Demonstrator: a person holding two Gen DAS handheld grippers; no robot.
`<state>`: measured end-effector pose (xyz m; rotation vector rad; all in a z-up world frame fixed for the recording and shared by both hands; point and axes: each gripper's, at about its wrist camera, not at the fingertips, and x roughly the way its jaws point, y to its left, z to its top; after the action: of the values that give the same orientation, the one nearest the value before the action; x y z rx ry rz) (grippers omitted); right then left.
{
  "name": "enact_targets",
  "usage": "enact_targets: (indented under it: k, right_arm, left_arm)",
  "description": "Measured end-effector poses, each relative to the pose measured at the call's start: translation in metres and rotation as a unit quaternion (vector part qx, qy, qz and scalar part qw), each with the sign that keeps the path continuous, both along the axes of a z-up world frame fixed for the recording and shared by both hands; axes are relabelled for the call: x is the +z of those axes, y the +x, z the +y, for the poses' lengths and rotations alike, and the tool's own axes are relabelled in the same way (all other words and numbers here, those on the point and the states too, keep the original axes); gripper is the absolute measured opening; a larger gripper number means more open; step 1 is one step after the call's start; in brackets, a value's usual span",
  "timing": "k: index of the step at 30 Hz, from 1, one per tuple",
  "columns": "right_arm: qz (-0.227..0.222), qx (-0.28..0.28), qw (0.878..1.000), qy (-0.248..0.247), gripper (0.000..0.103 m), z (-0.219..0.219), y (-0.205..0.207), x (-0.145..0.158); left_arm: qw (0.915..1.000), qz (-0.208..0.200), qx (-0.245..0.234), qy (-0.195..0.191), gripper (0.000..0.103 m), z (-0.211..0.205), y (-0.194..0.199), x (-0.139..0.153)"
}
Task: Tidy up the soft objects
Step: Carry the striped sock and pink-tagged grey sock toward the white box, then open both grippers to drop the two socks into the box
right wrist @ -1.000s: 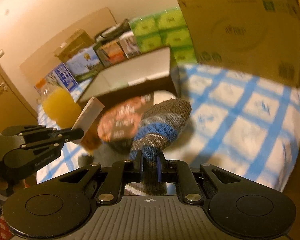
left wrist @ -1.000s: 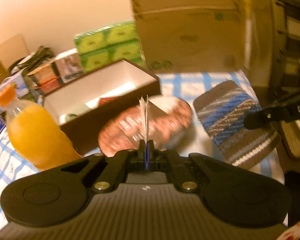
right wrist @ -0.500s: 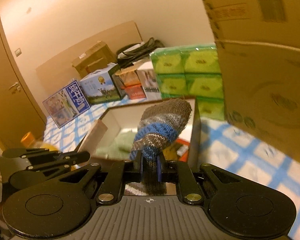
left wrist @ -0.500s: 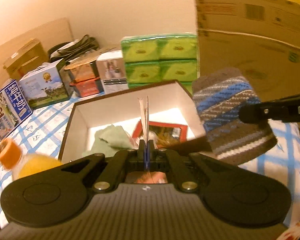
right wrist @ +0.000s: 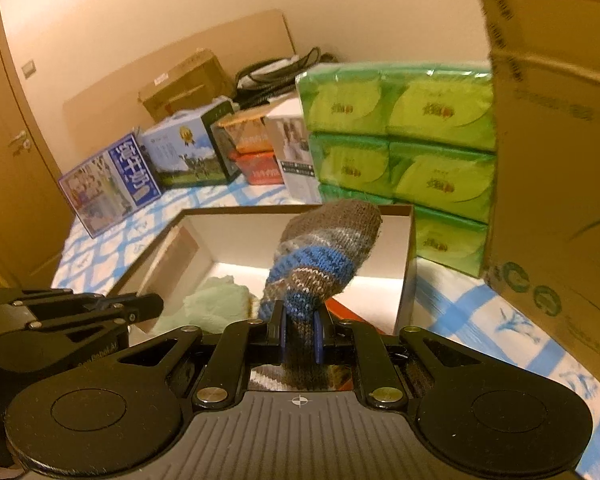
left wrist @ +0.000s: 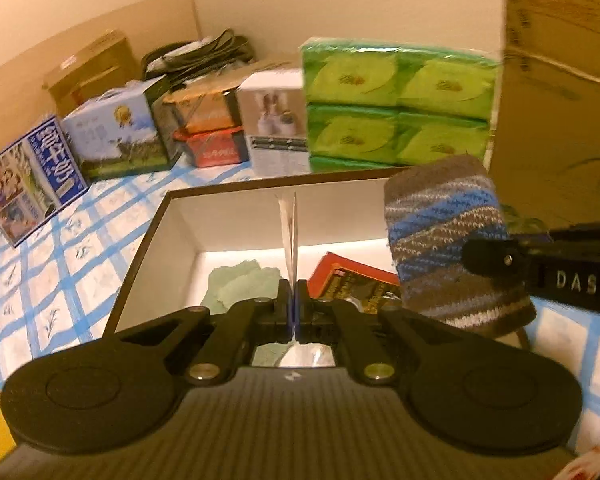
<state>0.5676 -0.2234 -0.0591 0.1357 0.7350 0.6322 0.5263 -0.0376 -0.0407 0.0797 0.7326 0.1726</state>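
A sec ago both views look at the orange bottle, a round snack pack and the checked cloth beside the box; now both look straight into the open box point(left wrist: 172, 236), w/ green tissue packs point(left wrist: 396, 104) just behind its far wall. So both loads have travelled over to the box, and I'd say drop-off is next.

R gripper point(right wrist: 299, 330) is clamped narrow on the striped knit sock point(right wrist: 324, 256), which sticks up and forward above the box's right half, not yet inside. L gripper point(left wrist: 292, 304) is pinched nearly flat on a thin white packet point(left wrist: 289, 236), edge-on, poised over the box middle.

Already in the box: pale green cloth point(left wrist: 240, 284) on the left, red packet point(left wrist: 352, 280) on the right.

Both grippers tilt moderately down toward the box, side by side, L one at left in the R view. Sock is soft, likely flops on release.
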Motion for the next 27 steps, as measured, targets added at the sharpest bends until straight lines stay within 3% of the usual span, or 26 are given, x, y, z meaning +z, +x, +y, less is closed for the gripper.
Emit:
enact_targets:
  k: [11, 12, 14, 15, 16, 17, 27]
  right_arm:
    - [-0.001, 0.025, 0.999, -0.035, 0.014, 0.022, 0.046, -0.024]
    - [-0.003, 0.025, 0.999, -0.037, 0.015, 0.023, 0.047, -0.025]
    - [-0.006, 0.018, 0.999, -0.036, 0.031, 0.022, 0.05, -0.027]
    - [-0.009, 0.014, 0.999, -0.034, 0.039, 0.021, 0.05, -0.027]
    - [-0.013, 0.01, 0.999, -0.029, 0.058, 0.018, 0.05, -0.026]
    - [-0.019, 0.008, 1.0, -0.024, 0.065, 0.016, 0.049, -0.026]
    - [-0.022, 0.01, 0.999, -0.025, 0.066, 0.004, 0.034, -0.021]
  left_arm:
    - [0.9988, 0.019, 0.044, 0.013, 0.004, 0.002, 0.034, -0.018]
    - [0.9986, 0.023, 0.046, 0.01, 0.007, 0.002, 0.036, -0.019]
    - [0.9977, 0.03, 0.06, 0.011, 0.01, 0.002, 0.041, -0.023]
    - [0.9972, 0.031, 0.067, 0.014, 0.017, 0.001, 0.042, -0.024]
    - [0.9969, 0.031, 0.071, 0.014, 0.032, 0.001, 0.043, -0.026]
    - [0.9967, 0.033, 0.073, 0.01, 0.039, 0.002, 0.045, -0.027]
    - [0.9963, 0.042, 0.07, -0.024, 0.042, 0.009, 0.042, -0.03]
